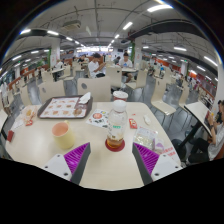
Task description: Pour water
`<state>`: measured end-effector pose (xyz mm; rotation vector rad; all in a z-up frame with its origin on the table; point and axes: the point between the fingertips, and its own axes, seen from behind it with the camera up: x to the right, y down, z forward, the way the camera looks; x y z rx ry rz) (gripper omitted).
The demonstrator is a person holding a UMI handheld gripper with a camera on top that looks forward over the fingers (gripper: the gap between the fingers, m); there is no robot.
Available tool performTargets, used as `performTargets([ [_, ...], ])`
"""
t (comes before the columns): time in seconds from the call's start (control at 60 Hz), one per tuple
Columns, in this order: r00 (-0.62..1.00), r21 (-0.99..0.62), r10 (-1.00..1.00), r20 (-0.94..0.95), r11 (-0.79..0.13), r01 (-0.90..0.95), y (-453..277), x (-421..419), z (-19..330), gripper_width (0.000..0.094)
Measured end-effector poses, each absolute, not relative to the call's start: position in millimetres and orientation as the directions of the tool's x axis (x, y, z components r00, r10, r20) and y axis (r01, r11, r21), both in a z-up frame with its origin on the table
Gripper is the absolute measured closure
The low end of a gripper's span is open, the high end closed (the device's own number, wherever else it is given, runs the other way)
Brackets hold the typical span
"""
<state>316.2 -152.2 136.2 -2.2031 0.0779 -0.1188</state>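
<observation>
Setting: a large canteen-style hall under rows of ceiling strip lights, with many pale tables and chairs and a few people seated well beyond. You work at a pale table (100,165) in the foreground.

Item 1: bottle (116,132), red cap, clear body, standing upright on the table. It sits just ahead of the fingertips, centred on the gap between them, which is likely why you are lined up this way: a straight advance would put it between the pads.

Item 2: your gripper (116,157), fingers spread wide, magenta pads (75,155) facing inward, nothing held. The spread looks comfortably broader than the bottle.

Item 3: orange cup (62,131), left of the bottle and apart from it; probably the receiving vessel, though its contents cannot be made out.

Item 4: dark tray (65,107) beyond the cup, patterned rim, contents unclear.

Item 5: small packets and cards (98,118) beyond the bottle, and a white bowl (120,95) farther off.

Status: grasp not yet made; pouring not begun. Take the bottle by its body, below the cap, so it stays steady when tipped.
</observation>
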Motion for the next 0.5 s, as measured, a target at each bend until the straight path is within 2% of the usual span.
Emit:
performTargets([
  [0.233, 0.994, -0.808, -0.091, 0.067, -0.590, 0.001, -223, 285, 176, 0.0087],
  [0.5, 0.993, -0.824, -0.067, 0.094, -0.565, 0.040, -250, 274, 190, 0.0086],
])
